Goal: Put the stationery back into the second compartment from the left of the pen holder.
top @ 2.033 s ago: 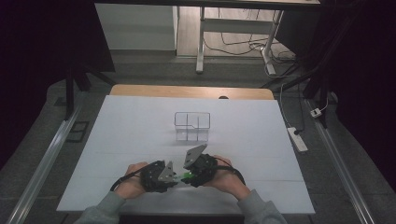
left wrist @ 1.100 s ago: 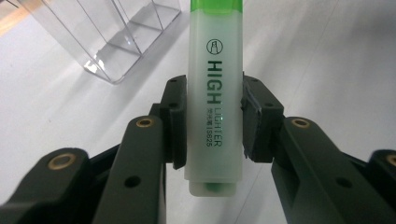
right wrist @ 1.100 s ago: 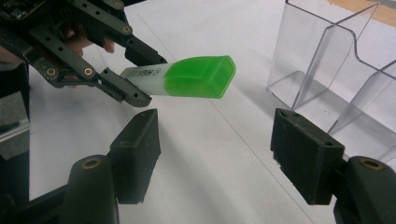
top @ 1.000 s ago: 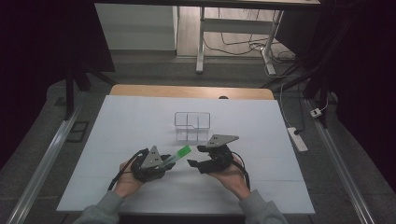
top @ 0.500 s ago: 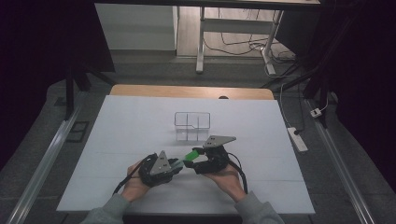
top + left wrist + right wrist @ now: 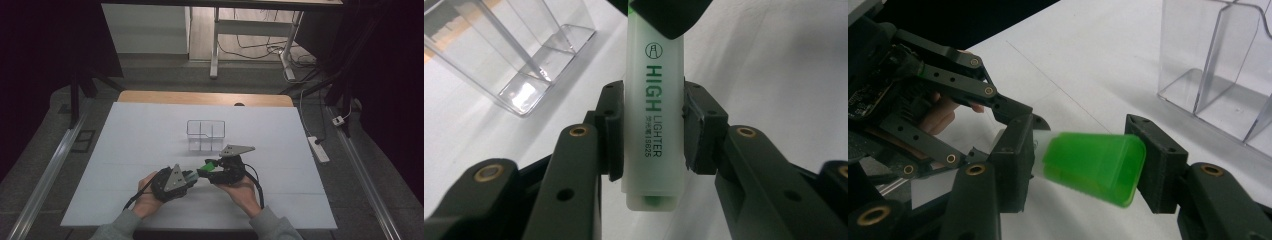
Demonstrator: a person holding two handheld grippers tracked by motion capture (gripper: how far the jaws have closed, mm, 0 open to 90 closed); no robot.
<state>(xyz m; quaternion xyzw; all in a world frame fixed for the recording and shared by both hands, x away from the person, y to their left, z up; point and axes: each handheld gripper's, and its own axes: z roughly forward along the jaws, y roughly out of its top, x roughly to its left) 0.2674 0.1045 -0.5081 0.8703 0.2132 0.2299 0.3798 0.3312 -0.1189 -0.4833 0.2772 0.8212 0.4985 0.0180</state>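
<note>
The left tongs [image 6: 651, 132] clamp the highlighter [image 6: 654, 125] barrel. Its green cap [image 6: 1090, 167] lies between the right tongs [image 6: 1083, 167], apparently gripped. The clear organizer [image 6: 206, 135] stands just beyond both tongs on the worktop [image 6: 130, 130].

A highlighter [image 6: 653, 125] with a pale, translucent green barrel is seen in the left gripper view, printed "HIGHLIGHTER" in green and dark lettering along its length. Its flat rear end, with a green core showing through, is pointed toward that camera. A bright green cap [image 6: 1091, 166] is fitted at the other end, shown slightly blurred in the right gripper view. In the high view the highlighter [image 6: 207, 165] is held off the table, roughly level, just in front of the clear plastic organiser [image 6: 205, 135], toward the near table edge.
</note>
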